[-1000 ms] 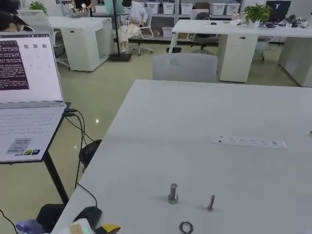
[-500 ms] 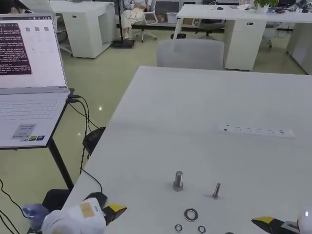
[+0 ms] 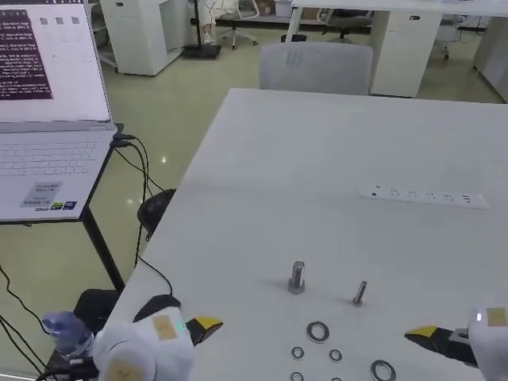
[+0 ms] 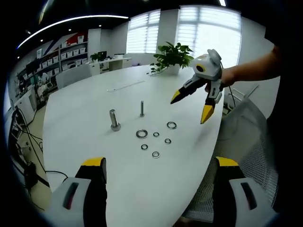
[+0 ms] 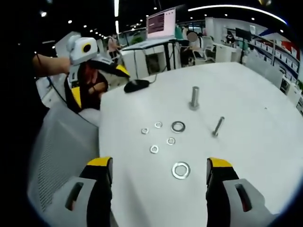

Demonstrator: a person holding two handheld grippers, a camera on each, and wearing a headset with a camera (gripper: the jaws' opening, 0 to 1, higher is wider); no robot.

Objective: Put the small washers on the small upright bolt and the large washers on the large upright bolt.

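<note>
Nothing is on a bolt yet. The large bolt (image 3: 297, 278) and the small bolt (image 3: 359, 293) stand upright and bare toward the table's (image 3: 317, 159) near edge, the small one on the right. Every washer lies flat and loose between them and that edge. There are two large washers (image 5: 178, 126), one closer to the bolts and one closer to the edge, with four small washers (image 5: 154, 149) scattered beside them. The left gripper (image 4: 160, 161) is by the near left corner, jaws spread wide and empty. The right gripper (image 5: 158, 161) is further right along the near edge, equally wide and empty. All six placings appear to remain, beginning with a first pick.
</note>
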